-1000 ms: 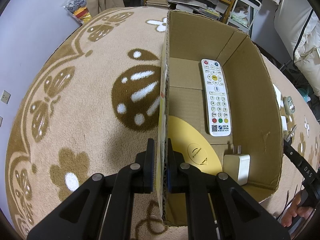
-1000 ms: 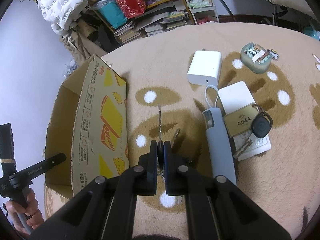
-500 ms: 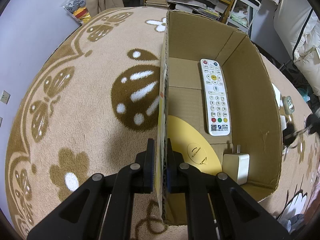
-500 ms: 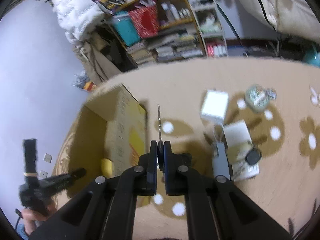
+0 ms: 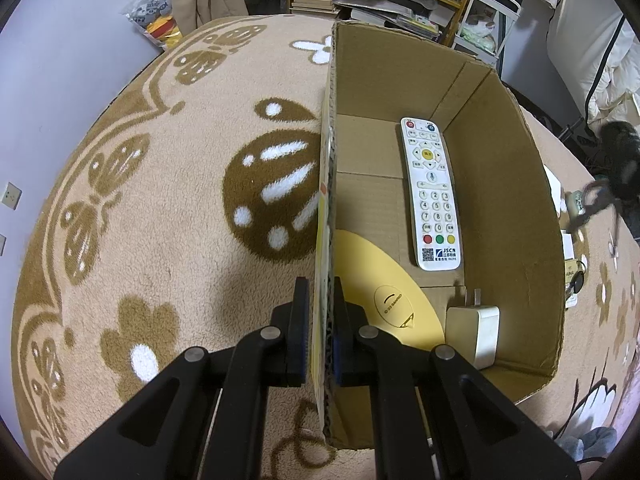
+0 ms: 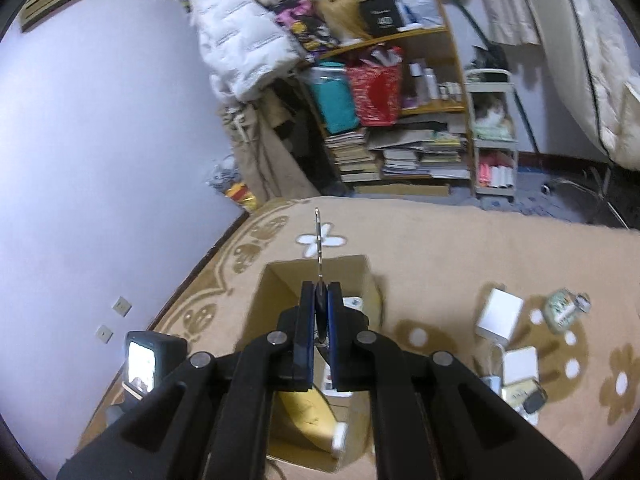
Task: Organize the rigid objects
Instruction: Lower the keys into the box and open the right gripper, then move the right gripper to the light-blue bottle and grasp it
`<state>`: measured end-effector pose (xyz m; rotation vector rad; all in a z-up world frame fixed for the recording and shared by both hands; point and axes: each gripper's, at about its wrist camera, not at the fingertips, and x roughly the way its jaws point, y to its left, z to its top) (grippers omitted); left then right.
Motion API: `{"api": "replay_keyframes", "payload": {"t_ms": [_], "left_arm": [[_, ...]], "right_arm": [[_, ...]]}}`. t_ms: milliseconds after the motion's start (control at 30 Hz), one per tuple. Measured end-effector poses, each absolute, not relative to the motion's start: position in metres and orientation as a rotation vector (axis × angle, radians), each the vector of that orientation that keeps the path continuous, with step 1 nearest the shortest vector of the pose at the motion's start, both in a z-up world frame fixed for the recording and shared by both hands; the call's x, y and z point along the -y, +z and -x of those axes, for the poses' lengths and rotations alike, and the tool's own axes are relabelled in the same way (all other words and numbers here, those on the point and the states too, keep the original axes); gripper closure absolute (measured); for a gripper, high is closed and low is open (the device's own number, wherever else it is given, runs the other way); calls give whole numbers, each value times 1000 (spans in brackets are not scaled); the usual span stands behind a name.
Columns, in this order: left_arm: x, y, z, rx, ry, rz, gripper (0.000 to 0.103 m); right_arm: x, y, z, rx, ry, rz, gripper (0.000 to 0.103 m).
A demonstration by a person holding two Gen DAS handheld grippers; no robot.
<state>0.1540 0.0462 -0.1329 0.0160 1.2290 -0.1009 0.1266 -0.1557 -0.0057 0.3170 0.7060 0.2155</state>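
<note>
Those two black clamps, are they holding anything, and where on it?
Left gripper pinches the cardboard box by its side wall's top edge. Right gripper holds a key by its head, blade forward.

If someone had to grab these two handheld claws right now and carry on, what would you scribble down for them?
Left claw: shut on the near wall of the cardboard box, steadying it on the rug.
Right claw: shut on a key, held up above the box, blade pointing away.
Done: the white remote, a yellow disc and a white charger lie in the box.
Left: drop the key in, then collect what lies on the rug to the right of the box: a white adapter, a white slab, a key fob and a small patterned case.
</note>
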Motion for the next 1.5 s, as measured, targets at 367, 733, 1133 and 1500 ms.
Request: {"api": "replay_keyframes", "payload": {"t_ms": [367,733,1133,1500], "left_arm": [[-47,-132,-153,-1230,-104,-9,94],[-47,-131,-153,-1231,-104,-7,94],[-46,-131,-152,-1232,-104,-13,94],[-46,-131,-152,-1230,-104,-14,93]], "right_arm": [[119,-57,-140,-858,272,-301,96],[118,-57,-134,-875,232,-242,93],[175,-37,-119,-828,26,-192,4],[218,-77,-106,-907,-95,-280,0]]}}
